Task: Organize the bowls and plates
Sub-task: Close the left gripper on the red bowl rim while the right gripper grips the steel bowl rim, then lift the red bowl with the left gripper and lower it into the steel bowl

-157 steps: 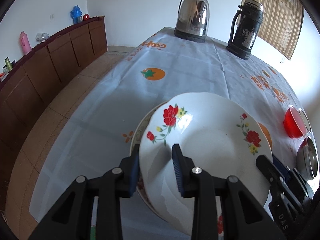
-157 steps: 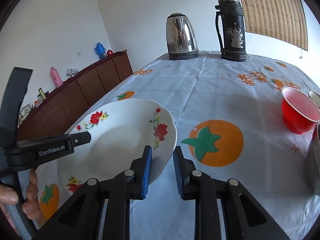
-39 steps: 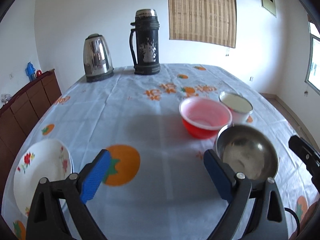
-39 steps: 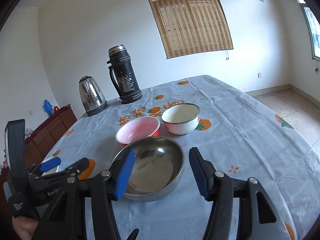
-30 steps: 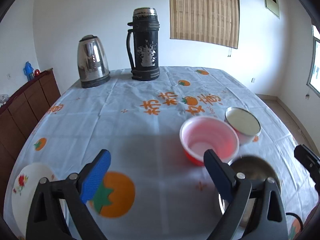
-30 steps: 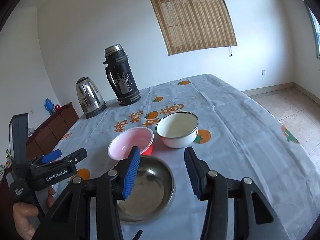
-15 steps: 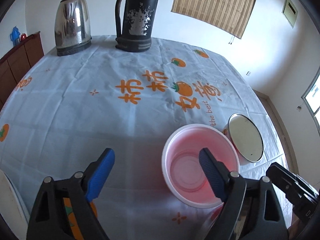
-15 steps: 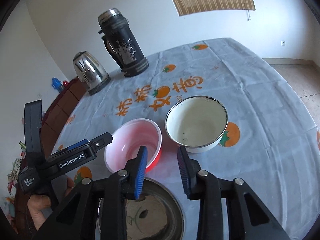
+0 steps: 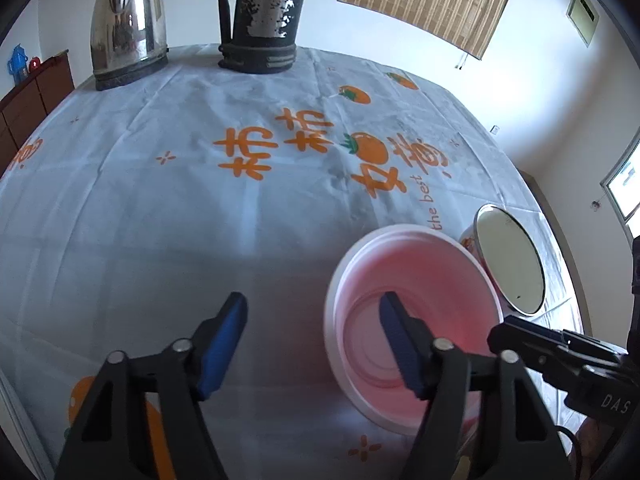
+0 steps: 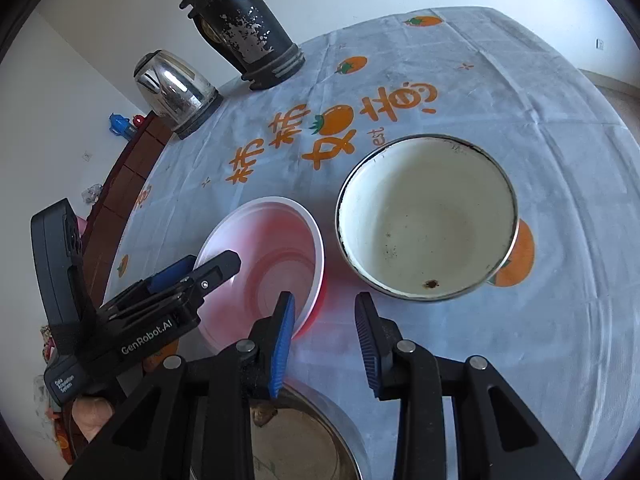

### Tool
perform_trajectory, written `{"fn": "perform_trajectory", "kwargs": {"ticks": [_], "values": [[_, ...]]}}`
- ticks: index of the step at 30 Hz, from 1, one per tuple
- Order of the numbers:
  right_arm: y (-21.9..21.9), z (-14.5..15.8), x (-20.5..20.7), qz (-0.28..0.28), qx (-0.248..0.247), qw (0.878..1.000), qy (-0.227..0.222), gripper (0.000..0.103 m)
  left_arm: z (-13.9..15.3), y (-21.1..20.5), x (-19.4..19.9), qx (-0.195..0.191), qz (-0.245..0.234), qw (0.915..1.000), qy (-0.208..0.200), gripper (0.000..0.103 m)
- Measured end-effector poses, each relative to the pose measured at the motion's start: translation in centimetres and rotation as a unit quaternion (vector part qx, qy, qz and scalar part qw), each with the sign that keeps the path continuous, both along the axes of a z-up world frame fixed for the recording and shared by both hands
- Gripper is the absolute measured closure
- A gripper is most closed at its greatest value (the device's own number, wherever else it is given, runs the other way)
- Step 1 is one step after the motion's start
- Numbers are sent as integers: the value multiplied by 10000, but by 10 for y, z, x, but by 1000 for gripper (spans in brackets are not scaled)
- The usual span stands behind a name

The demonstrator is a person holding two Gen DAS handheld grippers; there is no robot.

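Both claws straddle the red bowl [image 9: 412, 312] rim: left claw [image 9: 316, 340] closing, one pad inside, one outside; right claw [image 10: 324, 324] apart, not pressing, near rim between. White bowl [image 10: 428, 216] sits just beside it.

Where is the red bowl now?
The red bowl stands on the tablecloth just left of the white enamel bowl in the right wrist view, beyond the steel bowl.

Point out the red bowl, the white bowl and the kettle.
red bowl [image 10: 276, 248], right wrist view, inner wall.
white bowl [image 10: 428, 220], right wrist view, inside bottom.
kettle [image 9: 128, 28], left wrist view, steel body.
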State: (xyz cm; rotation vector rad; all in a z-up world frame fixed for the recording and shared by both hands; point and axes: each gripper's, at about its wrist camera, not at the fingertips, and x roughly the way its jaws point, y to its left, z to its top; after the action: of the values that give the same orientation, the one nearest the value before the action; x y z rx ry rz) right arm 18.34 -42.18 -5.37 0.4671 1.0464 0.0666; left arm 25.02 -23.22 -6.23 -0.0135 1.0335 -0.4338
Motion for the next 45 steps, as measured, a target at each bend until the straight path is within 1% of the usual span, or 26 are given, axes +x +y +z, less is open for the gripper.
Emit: {"fn": "perform_trajectory", "kwargs": {"ticks": [2,3,5,6,7,8,10,13,20,24,29,33,36,45], "values": [[2,-2,2,-5,-86,9999,61,69,-5,-2,2,62,-9,10000,75,54],[3,-3,4,11,-81,9999,80,70,-8,-2,2,52,-22,9999,122,58],[4,-4,5,67,-32,9999,76,80,-12,-5,3,8,-82,9998,189,68],[5,-4,5,93,-16,9999,46,81,-13,-6,2,-5,-114,9997,202,70],[7,-2,5,101,-37,9999,11,86,-13,-8,1,-5,-151,9997,199,74],[9,-1,5,119,-51,9999,-19,90,-13,-9,1,-6,-182,9997,183,80],[13,1,5,149,-126,9998,-68,90,-14,-12,0,-49,-279,9993,226,91],[17,4,3,163,-217,9995,-149,91,-13,-14,-3,34,-290,9995,156,91],[16,9,-8,77,-15,9996,-279,92,2,-13,-11,147,-315,9993,-135,90],[17,18,-19,31,57,9992,-397,92,12,-11,-17,89,-352,9991,-239,90],[18,29,-31,27,15,9988,-489,92,24,-14,-28,73,-467,9978,-460,90],[19,38,-41,10,-48,9985,-543,92,29,-13,-33,-39,-537,9976,-438,90],[21,42,-47,1,-66,9984,-556,92,33,-12,-38,-44,-546,9974,-467,90],[29,56,-47,-52,-135,9972,-727,92,56,-7,-36,-61,-401,9972,-633,91]]}}
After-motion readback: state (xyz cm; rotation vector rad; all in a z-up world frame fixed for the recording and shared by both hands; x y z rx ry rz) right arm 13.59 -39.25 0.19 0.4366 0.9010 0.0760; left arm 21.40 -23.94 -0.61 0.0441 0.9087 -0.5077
